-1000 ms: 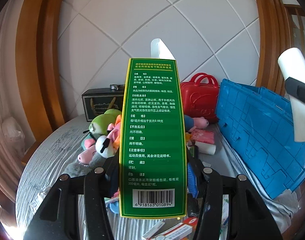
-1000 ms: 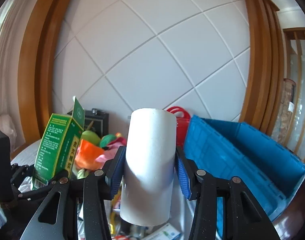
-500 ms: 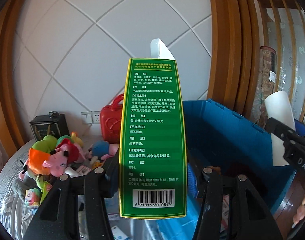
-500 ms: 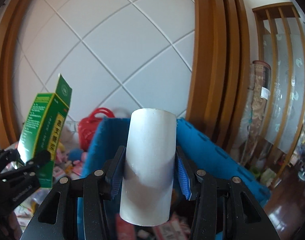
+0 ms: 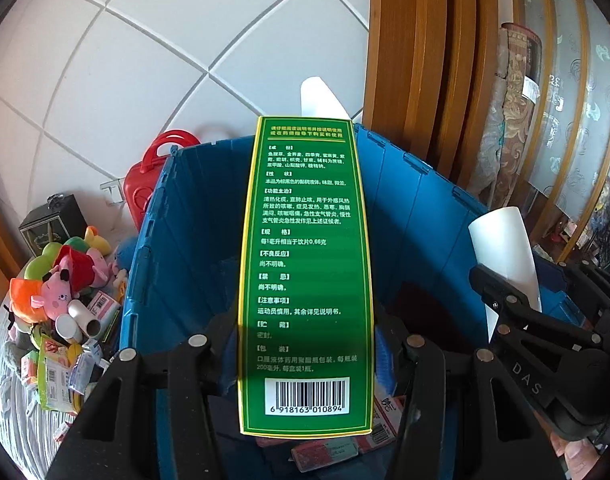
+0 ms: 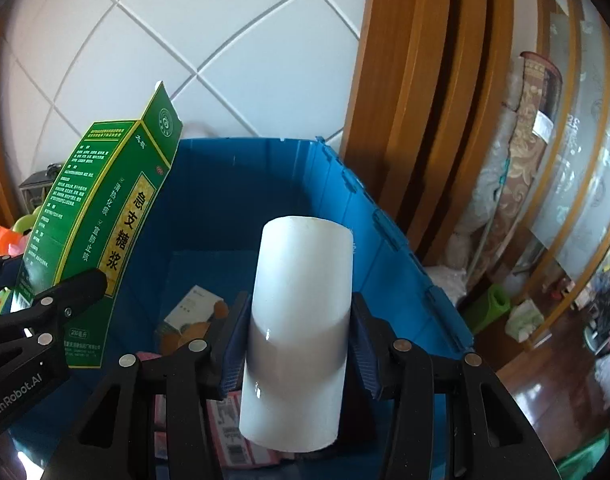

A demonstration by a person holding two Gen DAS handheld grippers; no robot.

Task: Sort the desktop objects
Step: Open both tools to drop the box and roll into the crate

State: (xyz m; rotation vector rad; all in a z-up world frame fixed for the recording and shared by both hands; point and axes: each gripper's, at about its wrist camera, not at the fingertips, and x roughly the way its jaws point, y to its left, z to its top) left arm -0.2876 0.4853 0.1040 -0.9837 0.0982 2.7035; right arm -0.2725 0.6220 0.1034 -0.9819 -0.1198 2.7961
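Left gripper (image 5: pixel 305 344) clamps green medicine box (image 5: pixel 307 272), right gripper (image 6: pixel 297 344) clamps white tube (image 6: pixel 301 320); both over blue crate (image 6: pixel 385 224), w/ boxes inside. Risk: letting go near right rim, tube could bounce out.

My left gripper (image 5: pixel 305 344) is matte black plastic, two angular fingers (image 5: pixel 117 412) with long cut-out windows and round silver screw heads along their tops. Blue ribbed pads (image 5: pixel 383 364) line the inner faces of the jaws. My right gripper (image 6: pixel 299 344) is built the same way: black arms, silver screws, blue ribbed pads (image 6: pixel 363 348). From the left wrist view its side, at three o'clock, carries pale letters reading "DAS". From the right wrist view, at eight o'clock, my left gripper's flank reads "GenRobot.AI".
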